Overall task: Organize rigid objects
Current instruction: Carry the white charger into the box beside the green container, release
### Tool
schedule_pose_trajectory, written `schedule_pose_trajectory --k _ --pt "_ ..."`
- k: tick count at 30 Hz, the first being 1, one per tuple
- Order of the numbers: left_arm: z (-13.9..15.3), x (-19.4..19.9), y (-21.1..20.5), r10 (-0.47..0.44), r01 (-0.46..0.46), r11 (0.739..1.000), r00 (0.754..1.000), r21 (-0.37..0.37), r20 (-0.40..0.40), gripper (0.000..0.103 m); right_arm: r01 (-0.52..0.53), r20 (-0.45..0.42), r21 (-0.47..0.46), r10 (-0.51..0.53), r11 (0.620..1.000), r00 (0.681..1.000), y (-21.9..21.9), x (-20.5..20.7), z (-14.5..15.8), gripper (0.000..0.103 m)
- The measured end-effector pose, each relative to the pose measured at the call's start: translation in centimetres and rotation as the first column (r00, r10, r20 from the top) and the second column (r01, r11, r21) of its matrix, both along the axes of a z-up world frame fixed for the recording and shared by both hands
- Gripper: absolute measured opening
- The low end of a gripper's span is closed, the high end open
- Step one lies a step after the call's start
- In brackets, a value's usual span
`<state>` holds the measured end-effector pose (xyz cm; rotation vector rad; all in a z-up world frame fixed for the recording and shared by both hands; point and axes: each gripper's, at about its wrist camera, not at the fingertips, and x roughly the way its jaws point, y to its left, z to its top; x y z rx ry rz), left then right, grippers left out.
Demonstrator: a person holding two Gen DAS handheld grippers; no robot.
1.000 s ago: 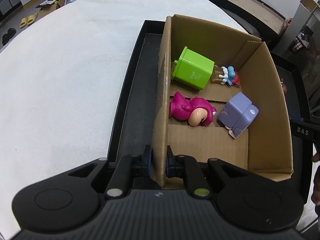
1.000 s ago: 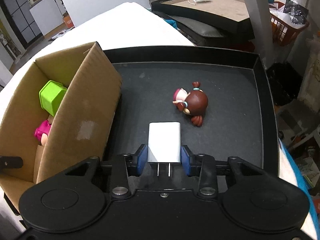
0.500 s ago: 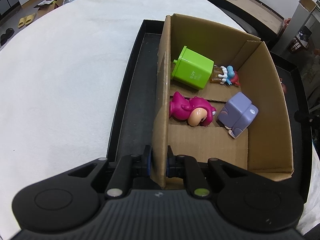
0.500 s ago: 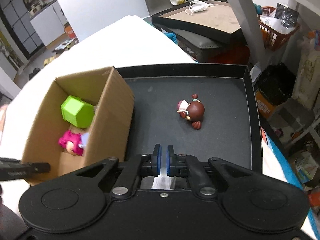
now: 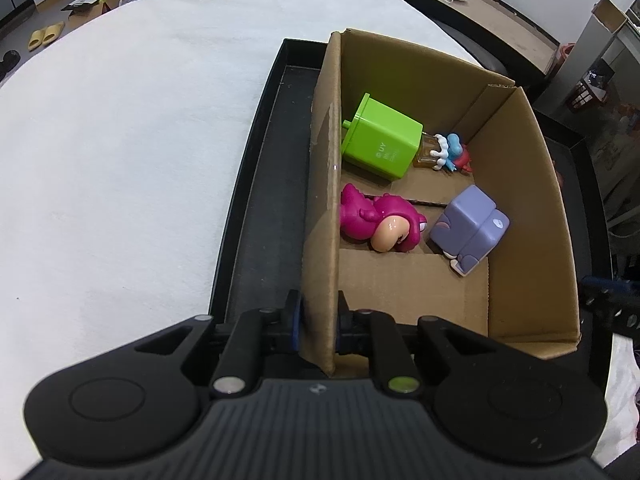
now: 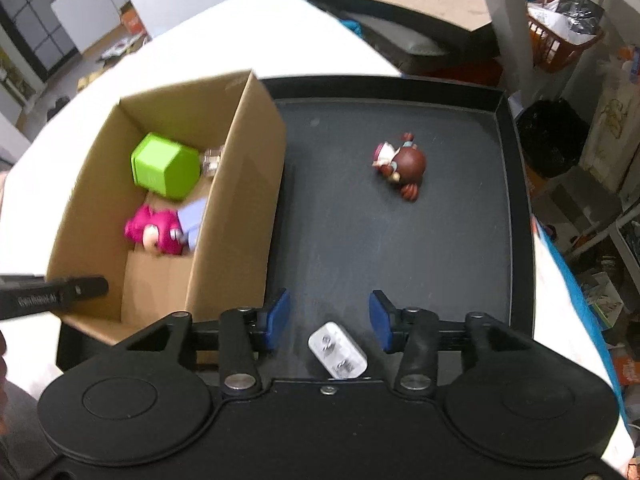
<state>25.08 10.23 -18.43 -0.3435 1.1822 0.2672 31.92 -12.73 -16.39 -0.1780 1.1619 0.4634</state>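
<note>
Left gripper [image 5: 318, 318] pinches my cardboard box [image 5: 520, 184] wall; right gripper [image 6: 325, 316] gapes wide, white charger [image 6: 337, 351] at six o'clock.

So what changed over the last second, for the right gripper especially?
The right gripper opened and let go of the white charger, which now lies on the black tray between its fingers, prongs up. The left gripper stays shut on the cardboard box wall; the toys inside haven't moved.
</note>
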Motion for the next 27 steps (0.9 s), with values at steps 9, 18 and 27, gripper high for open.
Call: schedule_pose_trajectory --k 9,18,27 --pt "-0.1 -0.1 0.2 -0.001 0.001 1.000 1.000 -0.018 0.005 0.014 -0.056 -0.036 -0.095 0.052 0.994 0.998 1.2 0.2 0.2 0.021" --pt "-0.2 -0.1 0.3 -0.001 0.002 0.999 1.000 -0.040 0.017 0.015 -0.062 0.041 -0.076 0.065 0.995 0.997 2.8 0.6 4.5 0.021" --pt "-0.1 -0.2 0.4 -0.005 0.005 0.999 1.000 -0.050 0.019 0.015 -0.075 0.142 -0.049 0.081 0.996 0.987 5.3 1.3 9.4 0.021"
